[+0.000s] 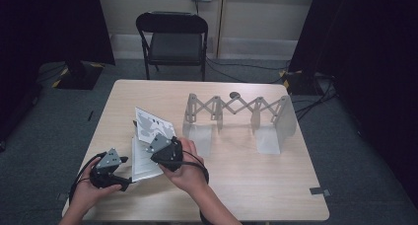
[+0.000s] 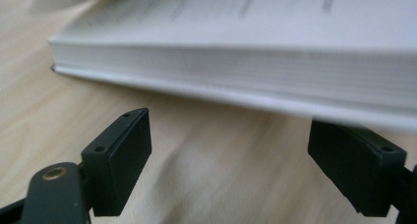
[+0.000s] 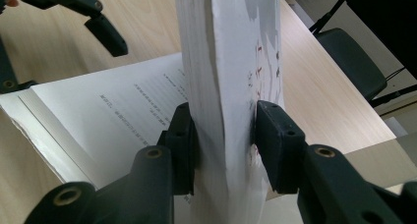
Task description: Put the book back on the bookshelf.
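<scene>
Lifting the front half of the book (image 1: 148, 146) near the table's (image 1: 246, 185) left edge, the right gripper (image 3: 223, 135) pinches cover and pages tight; steady the lower half with the wide-open, empty left gripper (image 2: 228, 150) first, I'd say

Each tool: left tool (image 1: 129, 171) and right tool (image 1: 148, 142) have black bodies, grey triangular top plates, black cables, brass-ringed screws.

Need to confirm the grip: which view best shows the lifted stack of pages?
Right gripper view: the right tool clamps the lifted pages from both sides. High view shows them small; left gripper view shows the book's flat half.
</scene>
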`<state>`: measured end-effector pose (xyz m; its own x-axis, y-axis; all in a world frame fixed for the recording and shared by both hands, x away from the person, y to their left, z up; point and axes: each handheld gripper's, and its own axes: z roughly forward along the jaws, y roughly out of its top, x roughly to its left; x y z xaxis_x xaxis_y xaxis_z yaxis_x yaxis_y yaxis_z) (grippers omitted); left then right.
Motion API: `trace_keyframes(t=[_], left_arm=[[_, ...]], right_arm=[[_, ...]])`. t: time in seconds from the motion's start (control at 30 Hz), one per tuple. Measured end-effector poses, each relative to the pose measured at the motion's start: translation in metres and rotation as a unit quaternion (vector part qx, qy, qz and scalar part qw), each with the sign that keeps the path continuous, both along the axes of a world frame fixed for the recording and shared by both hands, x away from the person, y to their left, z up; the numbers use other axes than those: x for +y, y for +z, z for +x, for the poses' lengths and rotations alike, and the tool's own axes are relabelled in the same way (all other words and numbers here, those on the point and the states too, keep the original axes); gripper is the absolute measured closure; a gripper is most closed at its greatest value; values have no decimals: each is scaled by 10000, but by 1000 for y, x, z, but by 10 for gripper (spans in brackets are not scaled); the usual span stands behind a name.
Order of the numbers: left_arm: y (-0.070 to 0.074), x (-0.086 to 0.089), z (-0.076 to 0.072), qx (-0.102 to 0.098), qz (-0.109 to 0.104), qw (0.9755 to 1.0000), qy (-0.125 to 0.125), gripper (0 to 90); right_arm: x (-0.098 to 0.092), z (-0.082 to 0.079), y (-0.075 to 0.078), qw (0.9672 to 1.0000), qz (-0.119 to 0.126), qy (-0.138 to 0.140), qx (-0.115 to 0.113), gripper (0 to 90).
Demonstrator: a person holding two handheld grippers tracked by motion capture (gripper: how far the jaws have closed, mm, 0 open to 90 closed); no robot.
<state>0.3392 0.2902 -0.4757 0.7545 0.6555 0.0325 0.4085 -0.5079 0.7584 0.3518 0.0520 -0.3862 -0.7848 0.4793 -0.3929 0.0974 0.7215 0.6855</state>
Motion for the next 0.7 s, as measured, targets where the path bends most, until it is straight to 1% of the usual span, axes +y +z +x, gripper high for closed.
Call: trace_keyframes(t=[0.03,0.07,0.1,0.13,0.2,0.27,0.3,0.43,0.5,0.53,0.6,0.7], left_arm=[[5,-1,-2,-101,-12,9999,-51,169],[5,-1,-2,-101,-12,9999,-51,176],[7,-2,-3,-144,30,9999,-46,178],[10,-3,-4,-180,-3,9998,-5,179],[13,-3,-4,-171,6,9998,-31,183],[16,-4,-5,-247,60,9997,-64,184],[18,-4,-5,-234,42,9997,-20,184],[22,-3,-6,-249,4,9997,-27,184],[24,-3,-6,-281,31,9996,-20,185],[25,-3,-7,-266,5,9996,-34,187],[27,-3,-7,-270,26,9996,-44,193],[29,-3,-8,-253,30,9997,-38,204]], right_arm=[[0,-1,2,10000,-34,6,-22,623],[0,-1,2,10000,-34,6,-22,623],[0,0,5,10000,-28,20,-2,623],[0,1,6,10000,-35,29,10,624],[0,1,7,10000,-56,48,-8,626],[1,0,9,9999,-124,65,-17,627],[1,0,10,9999,-125,73,9,627],[3,2,14,9997,-199,115,99,627],[4,3,16,9995,-242,155,121,627],[4,3,17,9995,-244,165,129,627],[4,3,18,9995,-244,165,135,626],[5,4,21,9992,-272,178,228,625]])
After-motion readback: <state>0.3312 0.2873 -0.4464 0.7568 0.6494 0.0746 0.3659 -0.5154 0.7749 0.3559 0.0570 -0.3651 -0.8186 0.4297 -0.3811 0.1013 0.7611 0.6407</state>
